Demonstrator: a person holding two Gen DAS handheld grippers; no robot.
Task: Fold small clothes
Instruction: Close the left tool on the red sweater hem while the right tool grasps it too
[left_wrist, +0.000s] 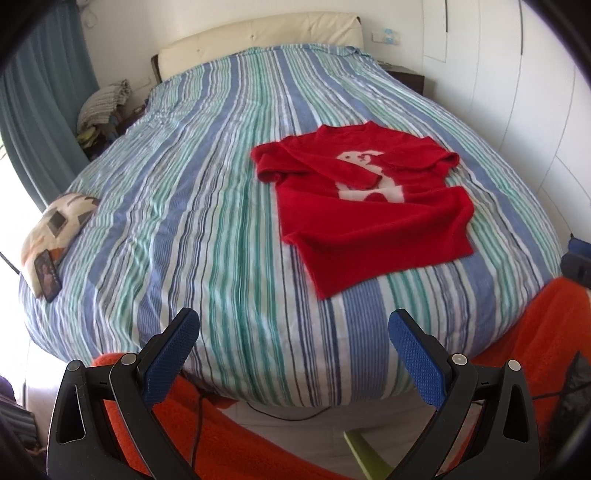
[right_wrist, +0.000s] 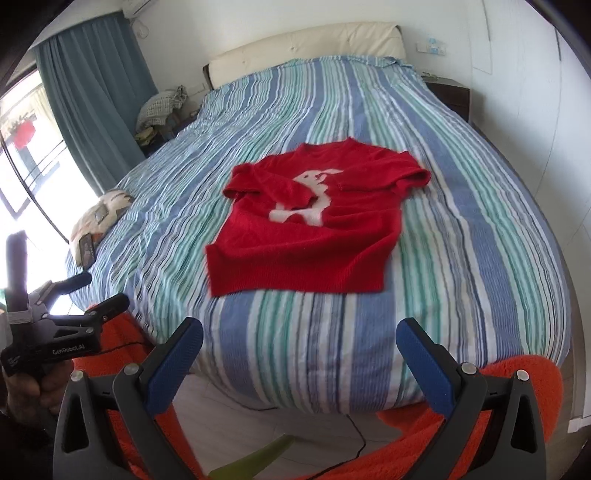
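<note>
Small red knitted sweater with white figure (right_wrist: 306, 229) lay flat on striped bed (right_wrist: 461, 258), sleeves already folded across chest. Left hand-held gripper (left_wrist: 293, 328) and right hand-held gripper (right_wrist: 299, 336) hung wide open, empty, short of sweater's hem. Next move likely: grasp hem corners, fold toward collar

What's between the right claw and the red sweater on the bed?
Only bare striped bedcover lies between the open right claw and the red sweater, as the right wrist view shows.

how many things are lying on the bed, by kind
red sweater: 1
patterned cushion: 1
phone: 1
total on the striped bedspread: 3
</note>
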